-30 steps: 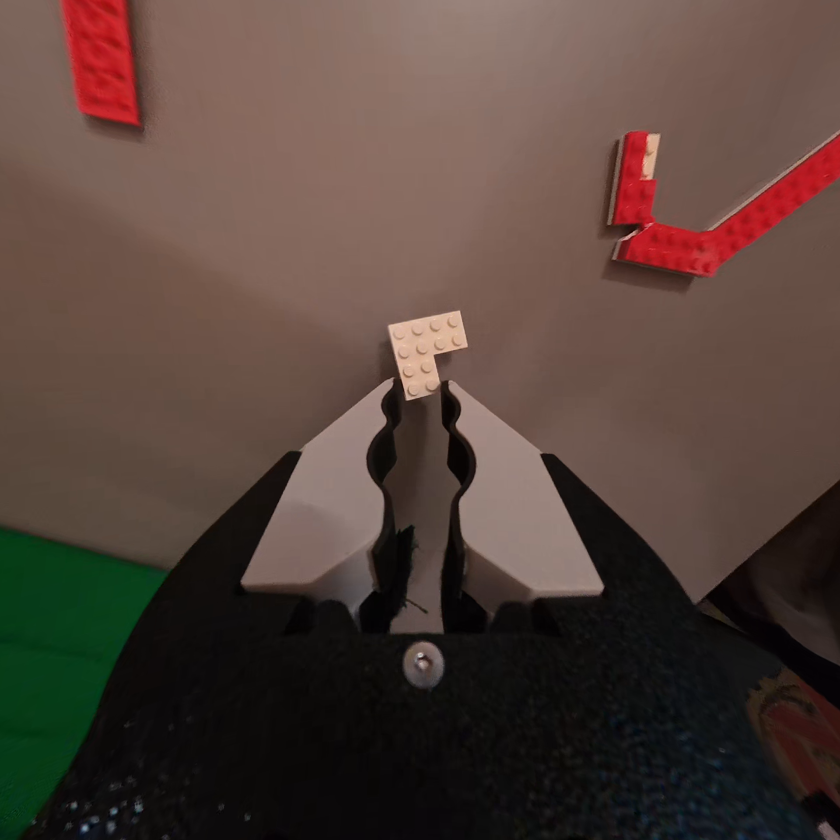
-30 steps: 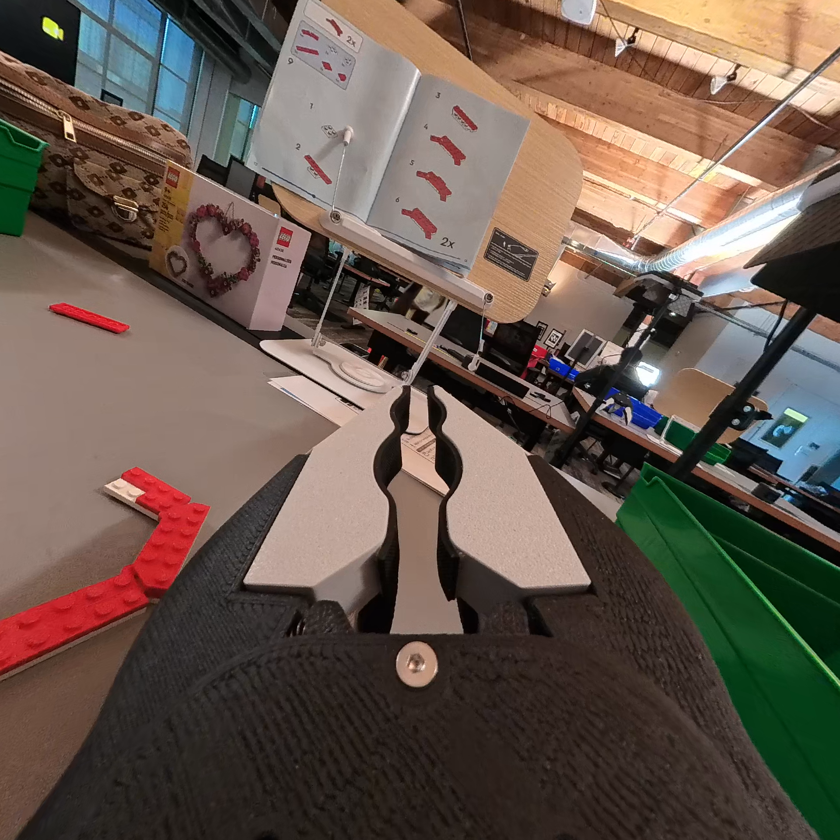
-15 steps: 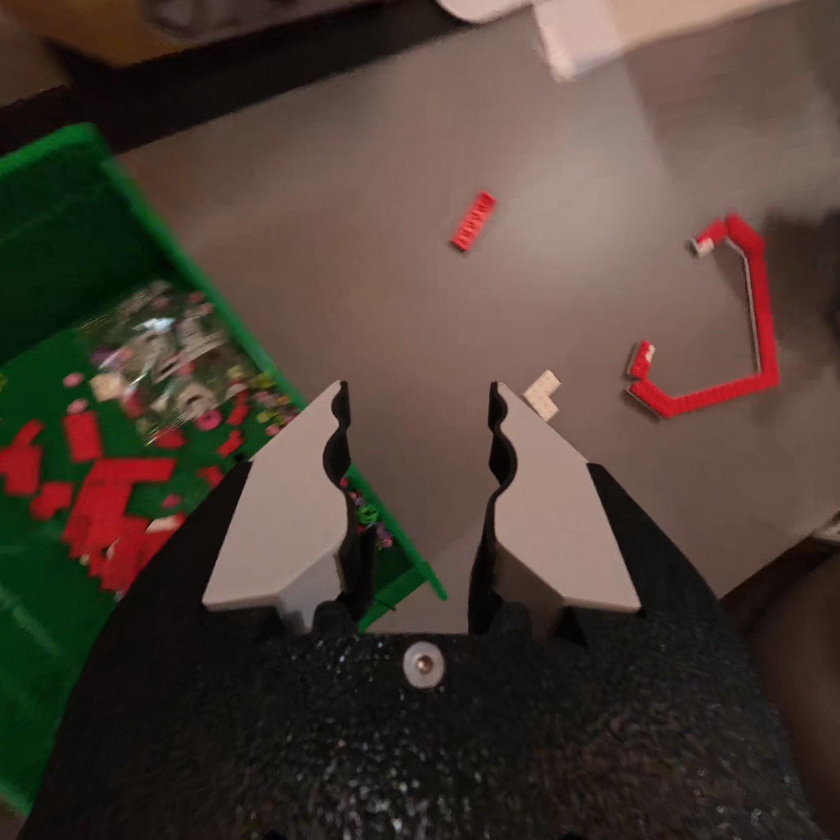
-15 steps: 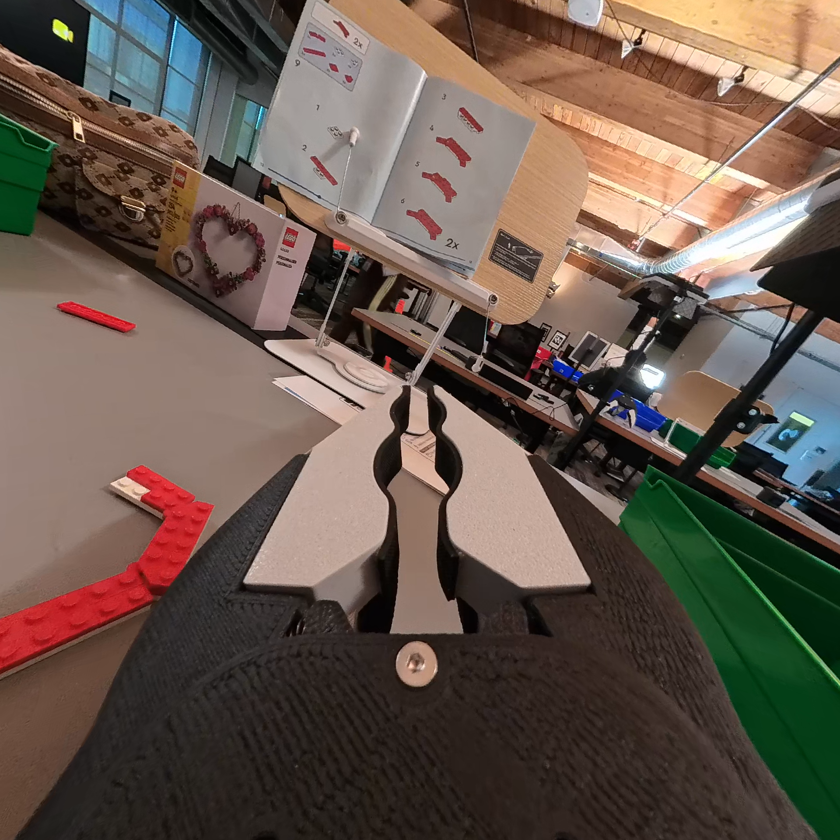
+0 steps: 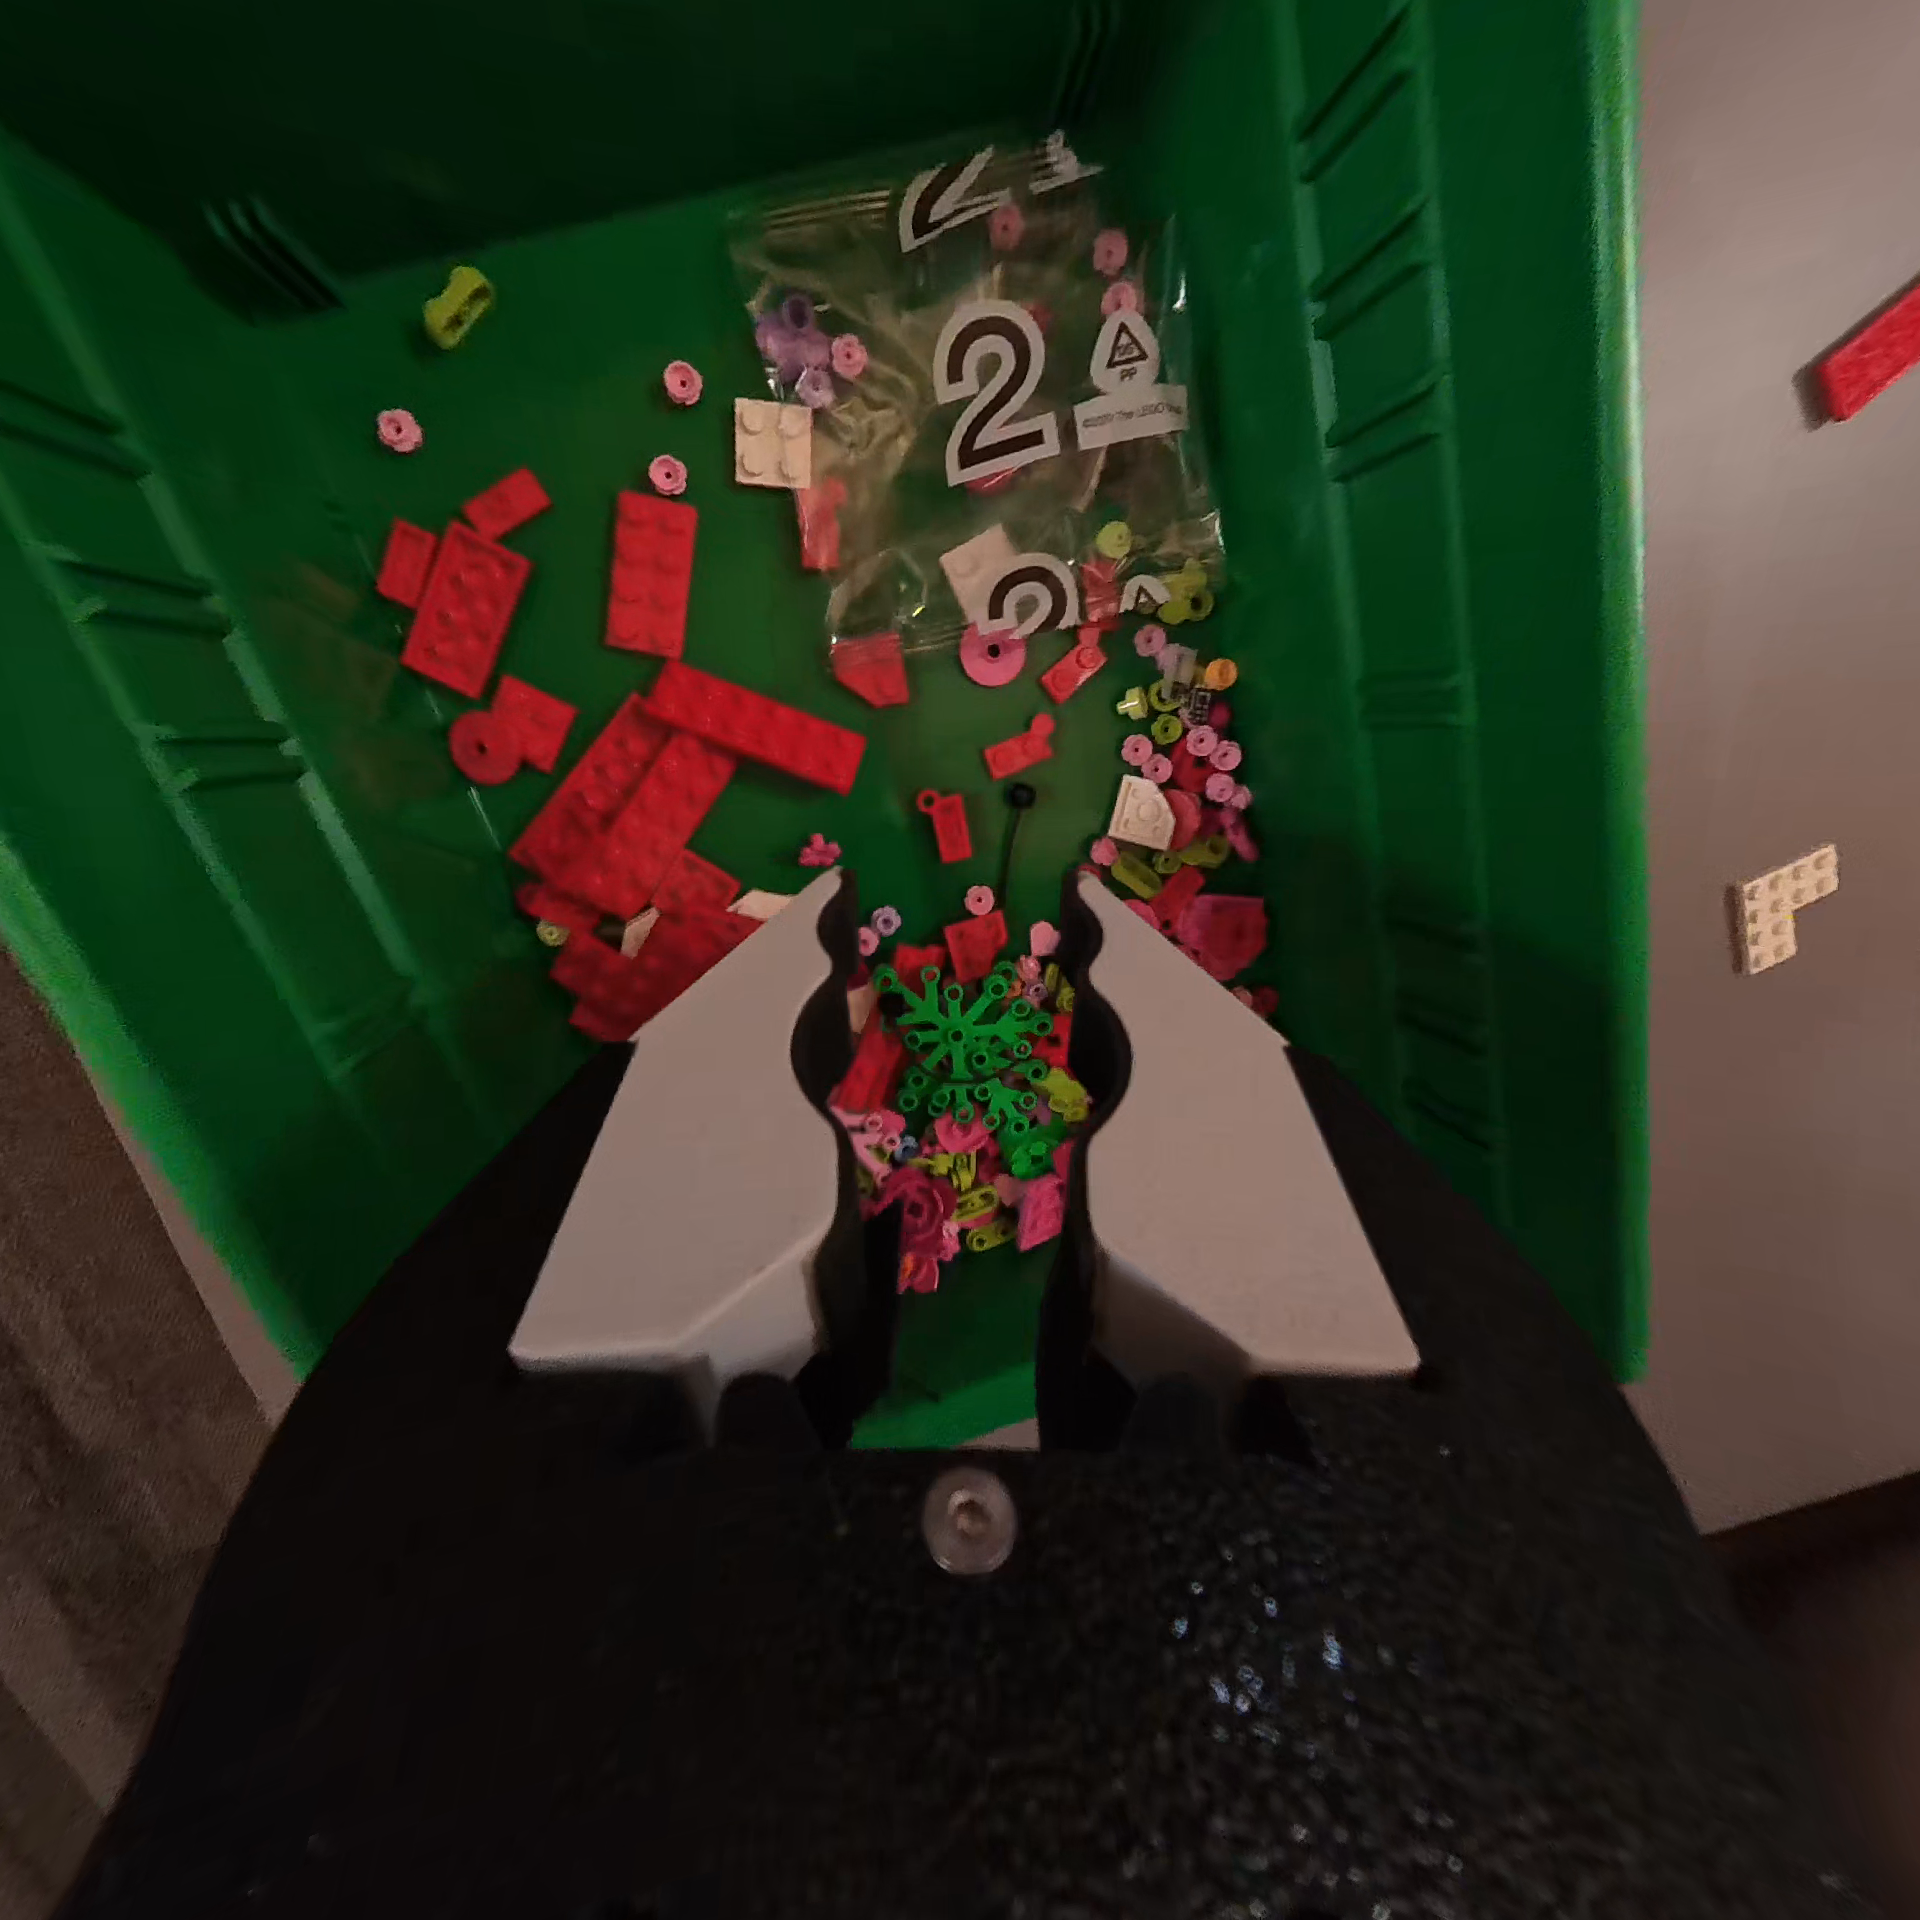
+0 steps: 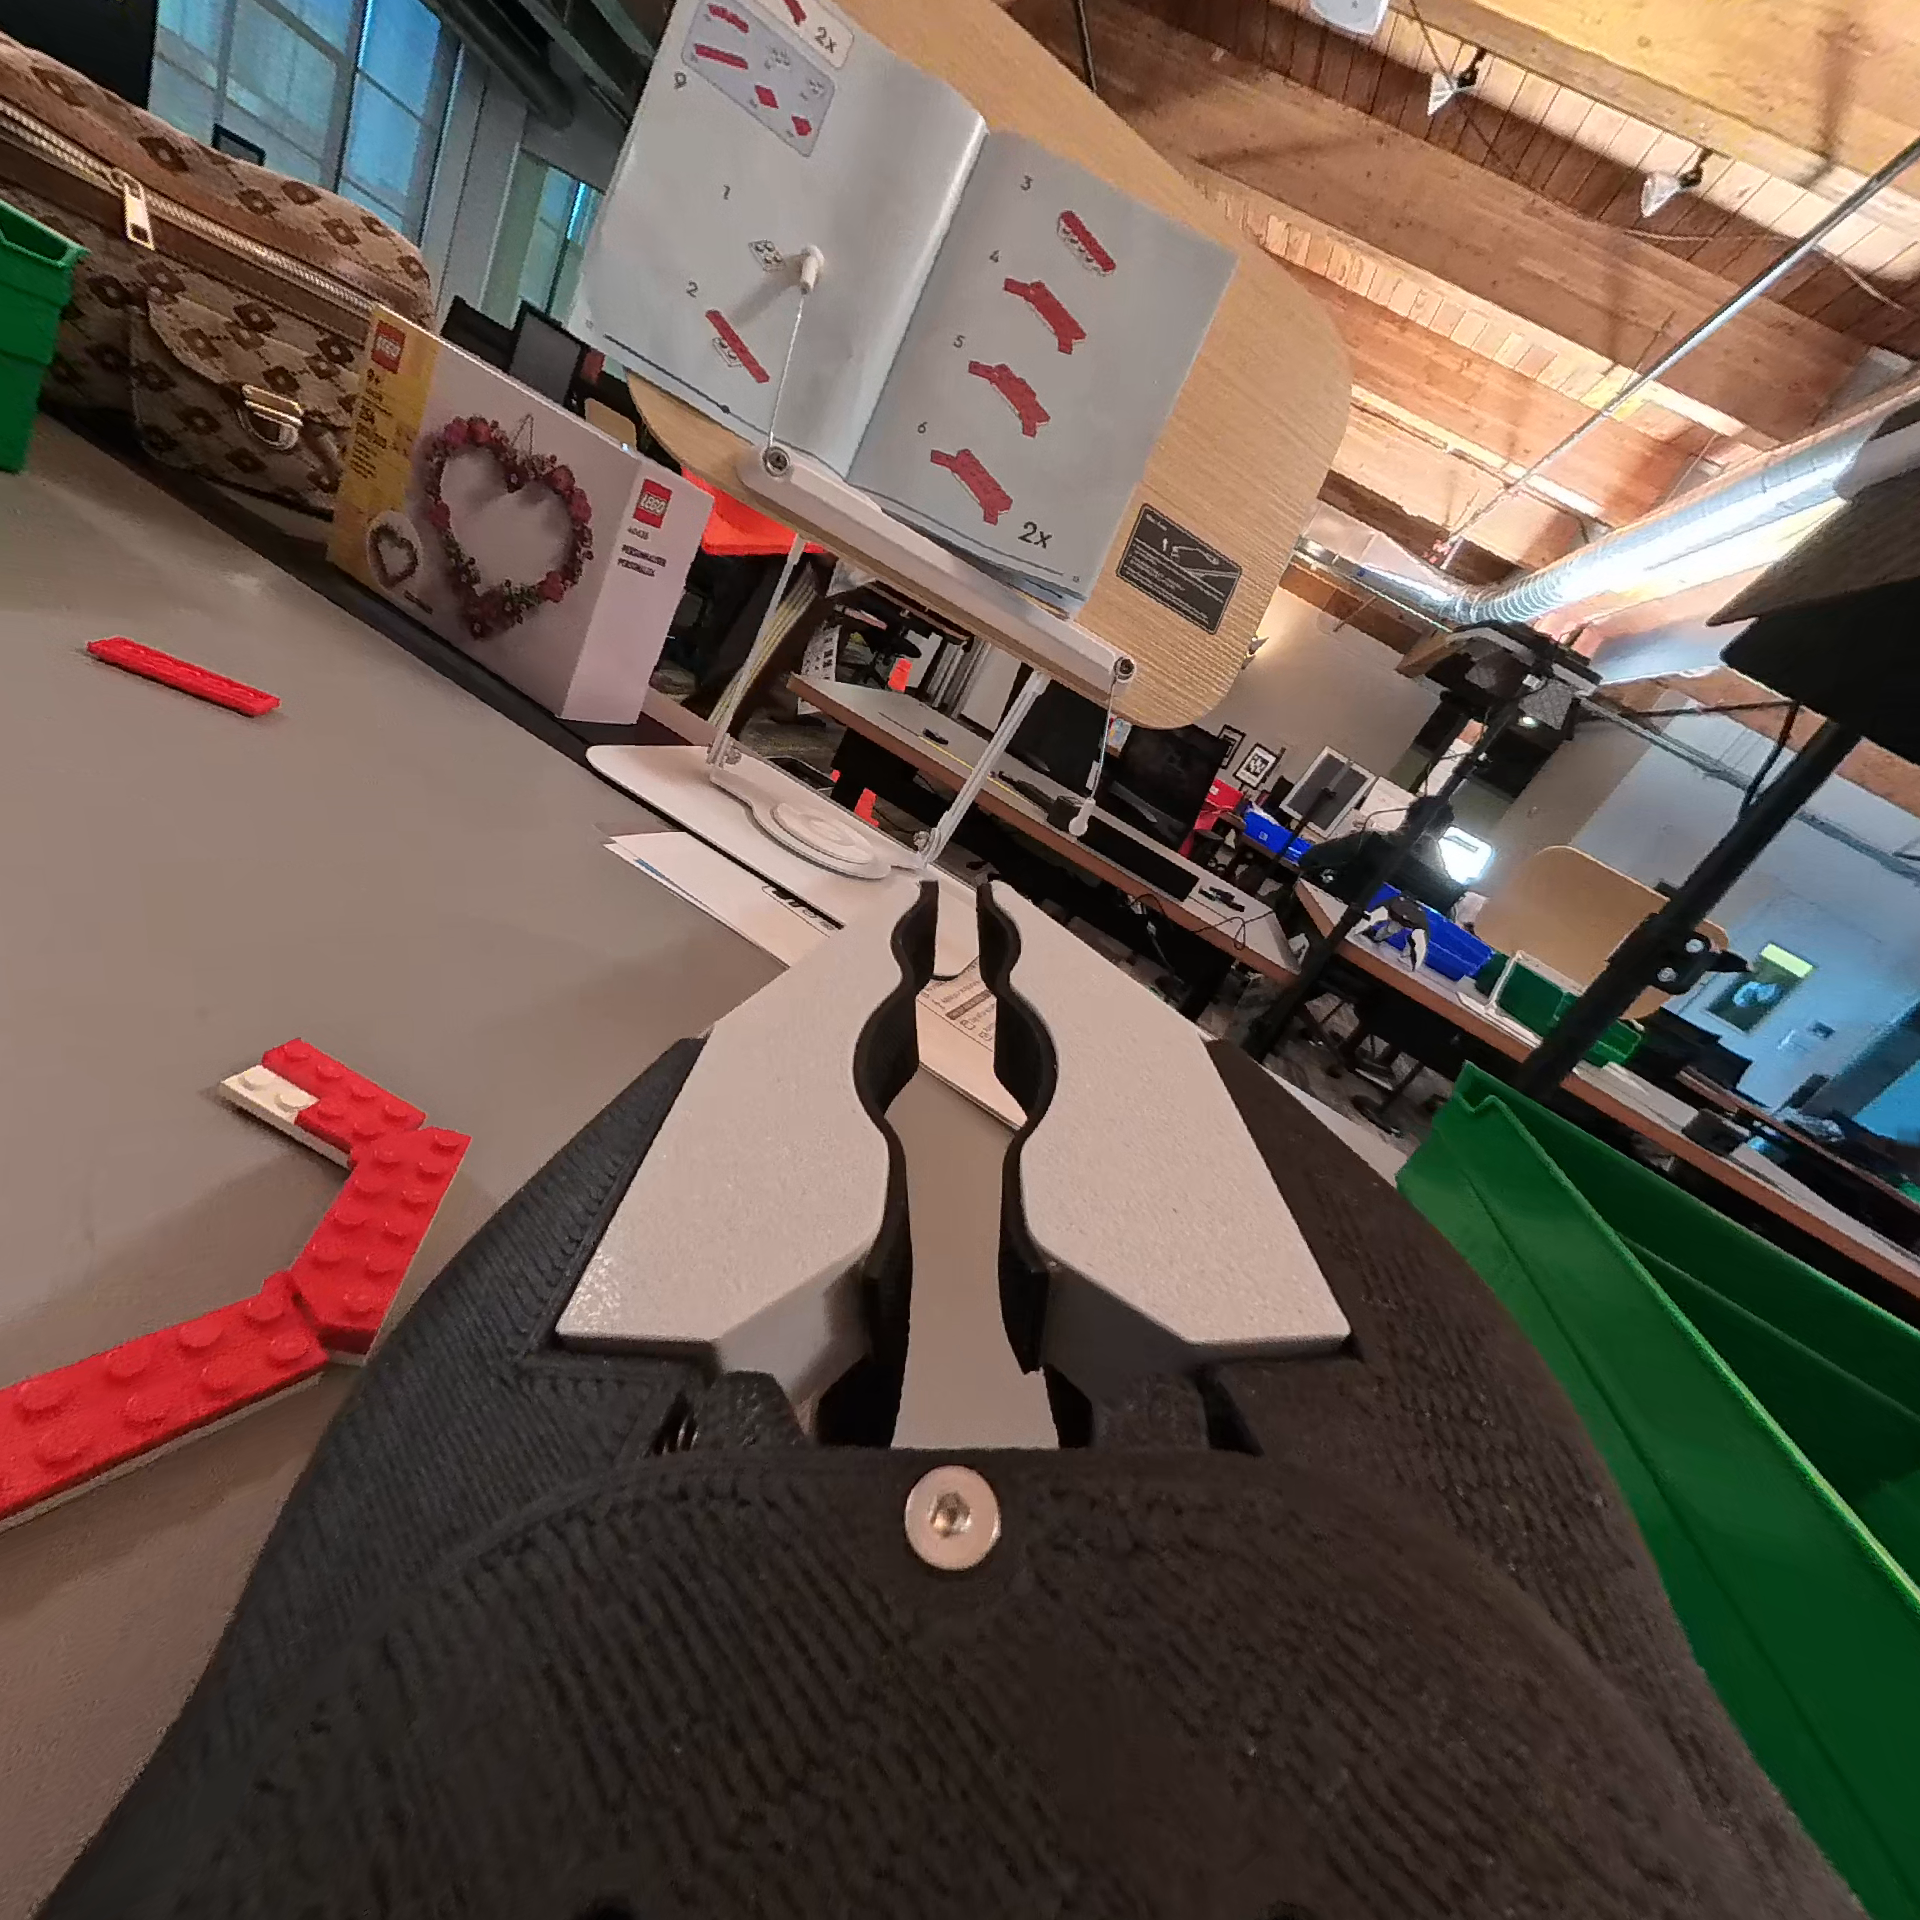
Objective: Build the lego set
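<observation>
Two green bins (image 5: 1455,520) (image 6: 1662,1403), one clear bag (image 5: 987,416), one white corner plate (image 5: 1782,920), one booklet (image 6: 904,312), one box (image 6: 520,520), one loose red strip (image 6: 182,675) on the worktop (image 6: 364,883).

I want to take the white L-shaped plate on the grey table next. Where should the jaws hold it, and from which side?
The white L-shaped plate lies flat, studs up, alone on the grey table beside the green bin. Probably best from above, jaws straddling one leg across its two thin edges: flat faces offer no hold, and nothing crowds it.
</observation>
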A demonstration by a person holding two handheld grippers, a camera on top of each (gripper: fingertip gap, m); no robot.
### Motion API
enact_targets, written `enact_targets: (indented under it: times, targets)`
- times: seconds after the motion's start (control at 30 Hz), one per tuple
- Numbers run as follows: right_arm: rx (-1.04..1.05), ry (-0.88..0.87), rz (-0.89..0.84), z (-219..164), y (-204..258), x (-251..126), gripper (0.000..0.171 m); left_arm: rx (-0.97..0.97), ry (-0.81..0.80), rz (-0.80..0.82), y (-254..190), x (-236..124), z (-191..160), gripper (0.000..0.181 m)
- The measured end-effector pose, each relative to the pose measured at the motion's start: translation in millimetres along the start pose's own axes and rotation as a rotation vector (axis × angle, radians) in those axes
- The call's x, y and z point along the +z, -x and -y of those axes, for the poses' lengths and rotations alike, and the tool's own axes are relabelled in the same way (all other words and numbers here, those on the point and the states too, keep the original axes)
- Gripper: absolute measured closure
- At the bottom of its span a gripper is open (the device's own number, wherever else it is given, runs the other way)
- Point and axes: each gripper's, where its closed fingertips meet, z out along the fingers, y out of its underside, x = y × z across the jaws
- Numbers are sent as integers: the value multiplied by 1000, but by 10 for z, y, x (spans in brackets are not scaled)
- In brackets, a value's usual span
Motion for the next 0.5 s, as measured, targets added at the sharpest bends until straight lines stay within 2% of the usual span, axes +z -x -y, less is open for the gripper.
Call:
enact_targets:
  times: [0.23,0.5]
  targets:
    - [-16,12,-3,-16,8,13,165,9,30,-27,-62,317,76,153]
    - [-21,15,-1,-21,12,18,165,14,63,-30,-105,513,148,152]
